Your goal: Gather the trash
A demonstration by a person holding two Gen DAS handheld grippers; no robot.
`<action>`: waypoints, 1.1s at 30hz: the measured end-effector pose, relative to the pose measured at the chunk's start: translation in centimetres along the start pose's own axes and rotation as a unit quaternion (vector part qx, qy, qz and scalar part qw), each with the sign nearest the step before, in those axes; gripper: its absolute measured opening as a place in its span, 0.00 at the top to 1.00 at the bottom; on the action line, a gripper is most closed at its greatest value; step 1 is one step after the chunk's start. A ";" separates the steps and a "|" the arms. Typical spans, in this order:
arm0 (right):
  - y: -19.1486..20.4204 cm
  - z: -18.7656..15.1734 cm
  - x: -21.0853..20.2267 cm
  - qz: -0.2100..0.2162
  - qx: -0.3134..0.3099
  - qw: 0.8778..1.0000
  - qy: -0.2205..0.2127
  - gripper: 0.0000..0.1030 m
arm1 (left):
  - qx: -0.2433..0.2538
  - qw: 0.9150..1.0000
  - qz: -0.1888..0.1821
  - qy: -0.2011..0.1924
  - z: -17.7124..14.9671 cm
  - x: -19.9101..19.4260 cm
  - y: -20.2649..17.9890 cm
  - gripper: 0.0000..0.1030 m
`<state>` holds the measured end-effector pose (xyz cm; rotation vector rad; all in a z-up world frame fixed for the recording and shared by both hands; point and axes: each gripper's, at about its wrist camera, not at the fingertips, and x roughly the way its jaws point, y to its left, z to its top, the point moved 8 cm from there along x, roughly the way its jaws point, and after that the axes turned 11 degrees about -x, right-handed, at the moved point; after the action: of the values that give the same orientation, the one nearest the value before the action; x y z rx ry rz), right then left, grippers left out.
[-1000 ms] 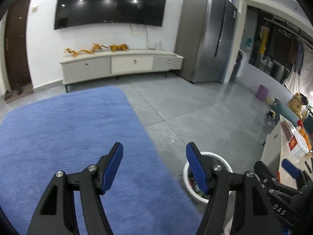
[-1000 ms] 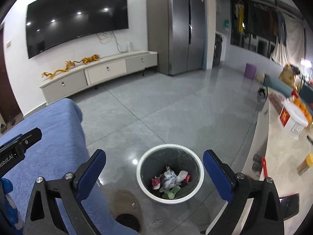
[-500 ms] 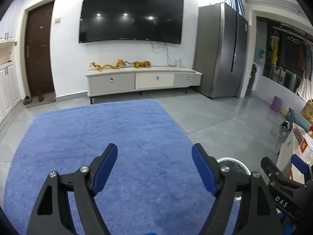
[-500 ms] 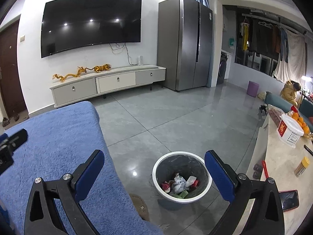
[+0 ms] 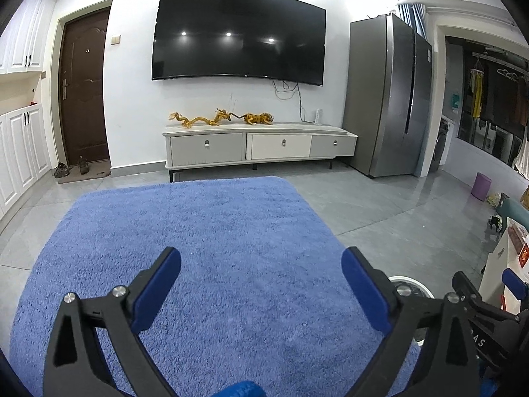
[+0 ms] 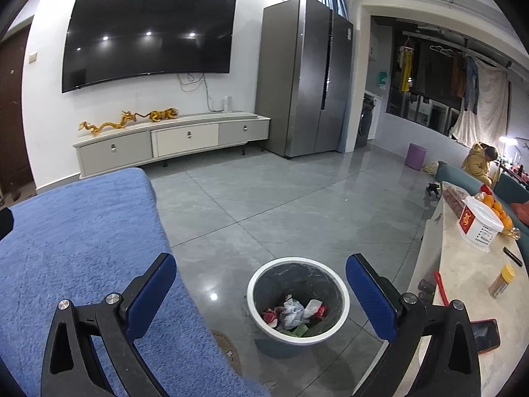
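A white-rimmed trash bin (image 6: 344, 301) with a grey liner stands on the grey floor tiles, holding crumpled trash (image 6: 294, 309) in white, red and green. My right gripper (image 6: 261, 294) hovers above and in front of it, open, with nothing between its blue pads. My left gripper (image 5: 261, 284) is over the blue rug (image 5: 198, 231); its jaws are opening and nothing is between them. In the left wrist view only a sliver of the bin's rim (image 5: 413, 283) shows behind the right finger, with the other gripper's fingers (image 5: 514, 283) at the far right.
The blue rug (image 6: 72, 231) lies left of the bin. A marble counter (image 6: 472, 284) at the right carries a phone (image 6: 484, 334), a jar, a red tool and a basket of oranges. A TV cabinet (image 5: 258, 145), a fridge (image 6: 304, 76) and a purple bucket (image 6: 416, 156) stand further back.
Both views have swung left and tilted up, showing more wall and rug. The left gripper's jaws have spread wider. The bin has slid out from between the left fingers to the right edge.
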<state>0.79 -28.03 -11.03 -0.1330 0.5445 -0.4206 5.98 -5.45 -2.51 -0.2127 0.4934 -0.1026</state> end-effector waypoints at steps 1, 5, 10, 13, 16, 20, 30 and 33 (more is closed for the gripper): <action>-0.2 0.0 0.0 -0.003 0.004 1.000 -0.002 0.00 | 0.001 1.000 0.000 0.000 -0.1 0.0 -0.1 0.05; -0.8 -0.2 0.0 -0.011 0.015 1.000 -0.009 0.00 | 0.003 1.000 0.001 -0.002 -0.4 -0.1 -0.2 0.05; -0.8 -0.3 0.0 -0.013 0.019 1.000 -0.014 0.00 | 0.006 1.000 0.002 0.002 -0.8 0.2 -0.2 0.05; -0.8 -0.3 -0.2 -0.013 0.020 1.000 -0.018 0.00 | 0.008 1.000 0.002 0.003 -0.9 0.2 -0.2 0.05; -0.8 -0.3 -0.4 -0.015 0.020 0.999 -0.023 0.00 | 0.009 1.000 0.003 0.002 -0.8 0.4 -0.2 0.05; -0.8 -0.2 -0.6 -0.018 0.018 0.999 -0.028 0.00 | 0.010 1.000 0.003 0.004 -0.9 0.6 -0.1 0.05; -0.9 -0.3 -0.9 -0.023 0.017 0.999 -0.035 0.00 | 0.014 1.000 0.001 0.009 -1.3 1.0 -0.1 0.04; -0.9 -0.3 -0.9 -0.024 0.016 0.999 -0.036 0.00 | 0.015 1.000 0.001 0.011 -1.4 1.2 0.0 0.04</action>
<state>-0.42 -28.48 -10.66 -0.1304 0.4640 -0.4693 6.32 -5.89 -4.23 -0.1813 0.5144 -0.1102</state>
